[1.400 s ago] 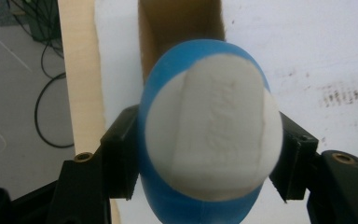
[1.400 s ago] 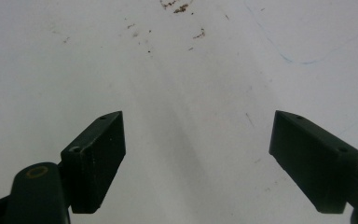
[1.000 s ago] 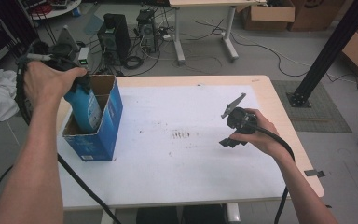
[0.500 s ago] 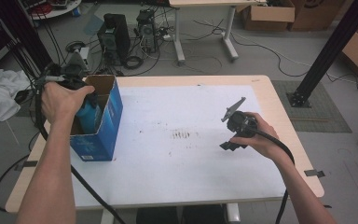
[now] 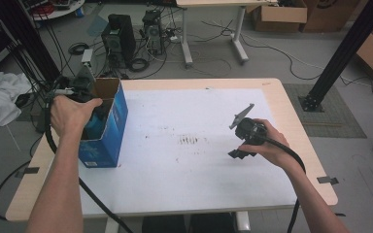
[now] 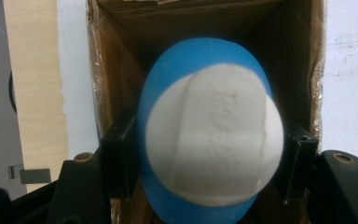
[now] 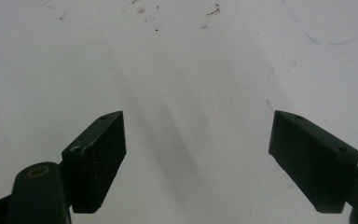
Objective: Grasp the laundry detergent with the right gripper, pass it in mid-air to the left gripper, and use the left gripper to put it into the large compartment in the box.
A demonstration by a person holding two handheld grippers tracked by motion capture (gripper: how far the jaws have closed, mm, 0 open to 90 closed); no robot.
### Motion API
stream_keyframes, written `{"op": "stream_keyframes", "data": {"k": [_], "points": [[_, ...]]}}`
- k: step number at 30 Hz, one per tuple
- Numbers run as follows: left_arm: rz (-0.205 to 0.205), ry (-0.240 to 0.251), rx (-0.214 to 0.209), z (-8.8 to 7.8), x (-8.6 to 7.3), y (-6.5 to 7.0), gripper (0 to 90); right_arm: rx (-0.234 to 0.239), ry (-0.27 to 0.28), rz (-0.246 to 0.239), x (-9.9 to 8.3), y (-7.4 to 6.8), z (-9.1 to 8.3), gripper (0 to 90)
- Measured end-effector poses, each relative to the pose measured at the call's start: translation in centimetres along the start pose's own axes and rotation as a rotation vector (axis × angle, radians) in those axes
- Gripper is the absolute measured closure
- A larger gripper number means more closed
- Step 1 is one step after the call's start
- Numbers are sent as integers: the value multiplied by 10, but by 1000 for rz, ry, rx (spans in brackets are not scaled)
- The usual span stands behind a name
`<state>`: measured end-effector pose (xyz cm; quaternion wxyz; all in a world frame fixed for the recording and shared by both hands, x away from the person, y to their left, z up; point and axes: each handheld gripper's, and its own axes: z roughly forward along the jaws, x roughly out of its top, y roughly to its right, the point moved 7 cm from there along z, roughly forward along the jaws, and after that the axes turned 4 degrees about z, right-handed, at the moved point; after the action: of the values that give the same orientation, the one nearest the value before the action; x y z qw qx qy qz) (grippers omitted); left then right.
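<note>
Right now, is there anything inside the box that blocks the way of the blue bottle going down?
Nothing visible does. The left gripper holds the blue bottle by its sides, inside the mouth of the open cardboard box. Around the bottle I see brown walls, but the bottle itself hides the bottom.

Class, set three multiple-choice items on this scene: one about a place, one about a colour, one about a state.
1. Where is the blue bottle?
A. Inside the blue carton
B. On the white mat
C. On the floor

2. What colour is the bottle's cap?
A. Red
B. White
C. Black

3. How does the right tool stand?
A. Shut on the bottle
B. Shut on a cloth
C. Open, holding nothing

Key: 1 A, cardboard walls surround the bottle; 2 B, the left gripper view shows a white cap; 3 C, its jaws stand wide apart over the bare white mat.
</note>
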<state>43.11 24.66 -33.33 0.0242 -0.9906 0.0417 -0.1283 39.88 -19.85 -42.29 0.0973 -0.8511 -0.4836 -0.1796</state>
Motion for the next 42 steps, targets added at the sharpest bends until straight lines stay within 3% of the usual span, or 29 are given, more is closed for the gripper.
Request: {"op": "stream_keyframes", "data": {"k": [8, 42], "points": [[-6, -2, -7, 11, -5, 0, 381, 3, -8, 6, -2, -1, 2, 187], [-8, 4, -1, 11, -5, 1, 378, 5, -14, 2, -1, -3, 5, 187]]}}
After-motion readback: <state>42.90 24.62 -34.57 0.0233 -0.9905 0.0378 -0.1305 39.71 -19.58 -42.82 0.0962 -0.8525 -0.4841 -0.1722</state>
